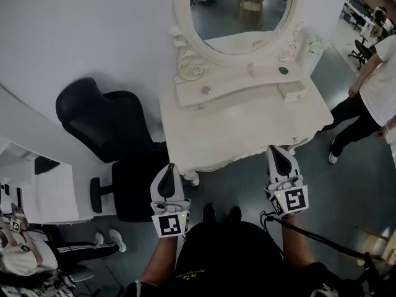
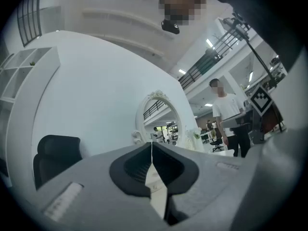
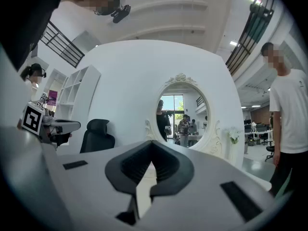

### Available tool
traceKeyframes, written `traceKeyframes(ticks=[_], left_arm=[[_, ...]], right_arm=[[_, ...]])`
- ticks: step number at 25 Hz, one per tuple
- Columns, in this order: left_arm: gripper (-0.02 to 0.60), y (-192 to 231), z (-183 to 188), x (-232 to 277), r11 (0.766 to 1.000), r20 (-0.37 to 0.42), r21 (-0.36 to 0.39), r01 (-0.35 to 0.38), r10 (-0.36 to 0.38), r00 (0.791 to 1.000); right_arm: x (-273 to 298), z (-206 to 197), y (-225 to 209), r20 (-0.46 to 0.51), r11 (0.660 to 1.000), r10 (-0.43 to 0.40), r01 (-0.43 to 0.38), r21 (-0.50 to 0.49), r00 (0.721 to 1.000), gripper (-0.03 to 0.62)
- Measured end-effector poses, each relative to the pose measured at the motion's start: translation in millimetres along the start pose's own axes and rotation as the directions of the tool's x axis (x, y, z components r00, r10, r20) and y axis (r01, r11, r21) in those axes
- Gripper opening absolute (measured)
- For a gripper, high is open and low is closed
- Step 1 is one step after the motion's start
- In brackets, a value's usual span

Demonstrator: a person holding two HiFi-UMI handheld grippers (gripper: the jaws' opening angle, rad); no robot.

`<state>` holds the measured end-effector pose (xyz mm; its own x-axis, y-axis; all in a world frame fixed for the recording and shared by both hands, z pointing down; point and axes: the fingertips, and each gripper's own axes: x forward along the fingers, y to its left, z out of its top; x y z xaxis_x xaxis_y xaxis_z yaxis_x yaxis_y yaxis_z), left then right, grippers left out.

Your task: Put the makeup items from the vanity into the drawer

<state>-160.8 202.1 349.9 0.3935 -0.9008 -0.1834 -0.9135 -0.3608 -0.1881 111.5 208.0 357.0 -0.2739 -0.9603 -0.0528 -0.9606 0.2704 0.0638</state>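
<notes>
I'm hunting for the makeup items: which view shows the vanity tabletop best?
The head view: it looks down on the whole vanity tabletop and its raised shelf. Both gripper views look level, showing the mirror but only a sliver of tabletop past the jaws.

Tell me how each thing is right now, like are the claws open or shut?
Grey left claw: shut, empty.
Grey right claw: shut, empty.
Small white vanity drawer: looks pulled out.
Small round pinkish item: lying on the white vanity shelf.
Small dark green round item: lying on that shelf.
Black office chair: empty.
</notes>
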Motion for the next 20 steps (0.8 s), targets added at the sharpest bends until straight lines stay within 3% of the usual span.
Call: traceKeyframes(ticks=[12,20], left_arm=[[0.023,-5.1,2.1,5.4,1.000,0.027,0.002,-0.001,0.000,1.000],[0.023,-9.5,-4.9,9.5,1.000,-0.034,-0.003,0.002,-0.003,0.999]], right_arm=[[0.4,-1.0,-8.0,0.006,1.000,-0.005,0.005,0.000,1.000,0.003],[-3.6,-2.1,-21.3,0.027,0.999,-0.040,0.039,0.021,0.999,0.003]])
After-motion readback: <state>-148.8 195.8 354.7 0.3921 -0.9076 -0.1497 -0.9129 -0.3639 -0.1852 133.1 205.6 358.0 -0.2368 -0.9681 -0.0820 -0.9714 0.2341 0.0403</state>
